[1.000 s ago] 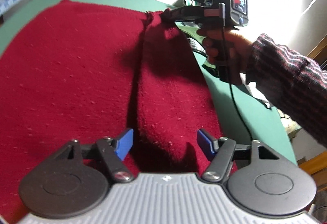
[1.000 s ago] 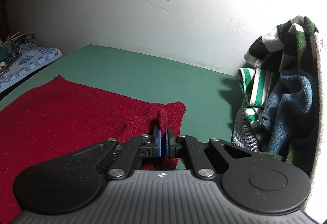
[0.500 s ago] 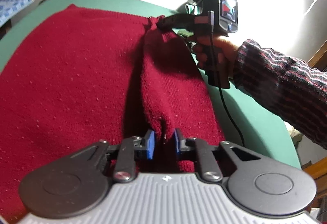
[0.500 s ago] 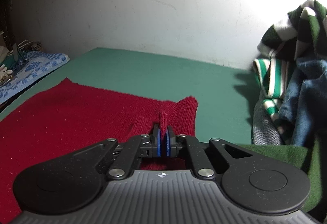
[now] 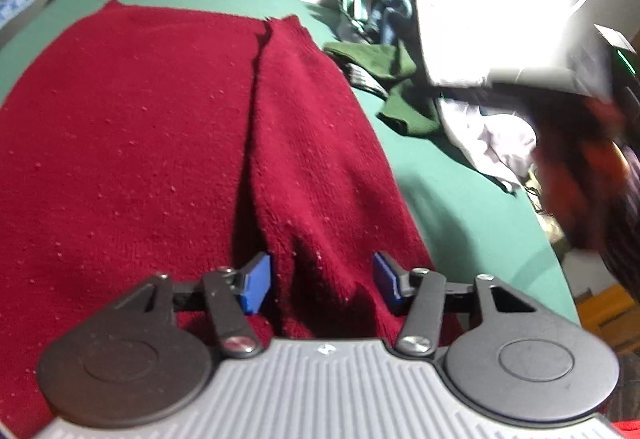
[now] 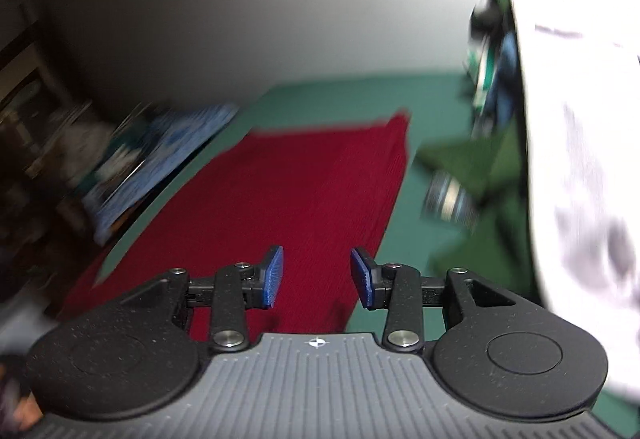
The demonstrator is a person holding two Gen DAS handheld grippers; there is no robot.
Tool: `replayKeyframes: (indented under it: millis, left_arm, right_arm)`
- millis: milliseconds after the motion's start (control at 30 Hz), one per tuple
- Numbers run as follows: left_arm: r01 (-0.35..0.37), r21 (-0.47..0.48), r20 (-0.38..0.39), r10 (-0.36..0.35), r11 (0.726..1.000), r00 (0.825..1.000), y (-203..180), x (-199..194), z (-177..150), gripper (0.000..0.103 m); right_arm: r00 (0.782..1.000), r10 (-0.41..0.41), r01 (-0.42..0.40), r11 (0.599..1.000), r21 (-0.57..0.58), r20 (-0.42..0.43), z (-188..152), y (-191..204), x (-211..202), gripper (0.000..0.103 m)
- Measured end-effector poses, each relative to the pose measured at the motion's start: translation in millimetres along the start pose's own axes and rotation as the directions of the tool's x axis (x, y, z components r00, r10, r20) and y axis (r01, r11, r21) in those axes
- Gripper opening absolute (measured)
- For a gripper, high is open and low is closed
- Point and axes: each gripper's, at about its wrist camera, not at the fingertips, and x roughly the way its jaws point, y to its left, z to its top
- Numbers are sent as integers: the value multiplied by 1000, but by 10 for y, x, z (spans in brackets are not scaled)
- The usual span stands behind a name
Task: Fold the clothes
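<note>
In the left wrist view, the red knitted garment [image 5: 140, 143] is lying spread on the green surface [image 5: 448, 199], filling the left and centre of the frame, its near edge cut off behind the claw body. One folded strip is lying over it right of centre, a dark crease running down beside it. The left claw [image 5: 322, 281] is opening, its two blue pads standing apart on either side of the strip's near end without pressing it. In the upper right, a pile of clothes [image 5: 384, 39] is sitting on the surface: green, striped, blue and white pieces, too tangled to count. At the right edge, a blurred dark and red shape is passing, too smeared to make out.

In the right wrist view, everything is blurring. A blue-patterned cloth [image 6: 160, 159] is showing at centre left. The right claw [image 6: 317, 277] is opening above the garment's right part, nothing between its pads. White fabric [image 6: 580, 159] is covering the right edge.
</note>
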Motion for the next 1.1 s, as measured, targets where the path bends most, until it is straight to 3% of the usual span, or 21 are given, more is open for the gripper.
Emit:
replayKeyframes:
  millis: [200, 367, 467, 567, 667, 800, 933, 1100]
  left_arm:
    - [58, 35, -21, -57, 998, 998, 32, 0, 59, 62]
    - [106, 83, -46, -103, 991, 994, 38, -8, 90, 67]
    - [141, 84, -64, -135, 987, 989, 72, -6, 86, 69]
    - [161, 108, -83, -152, 981, 985, 70, -13, 66, 69]
    - [195, 147, -98, -182, 970, 978, 47, -39, 37, 63]
    - [213, 208, -114, -192, 955, 975, 21, -79, 14, 59]
    - [208, 236, -140, -178, 949, 974, 81, -142, -40, 46]
    - [191, 263, -187, -145, 946, 972, 152, -168, -131, 42]
  right_arm:
    - [967, 74, -73, 997, 13, -244, -1052, 589, -533, 40]
    - [962, 109, -94, 993, 71, -252, -1512, 1050, -632, 47]
    - [971, 20, -22, 1000, -4, -238, -1715, 1315, -550, 48]
    - [984, -69, 52, 993, -106, -164, -1837, 1545, -483, 45]
    - [983, -134, 123, 988, -94, -126, -1865, 1555, -462, 9]
    - [983, -155, 161, 985, 57, -101, -1816, 1368, -568, 8]
    - [979, -180, 194, 966, 168, -99, -1791, 1209, -611, 8]
    - [981, -141, 166, 966, 197, -134, -1751, 1161, -528, 15]
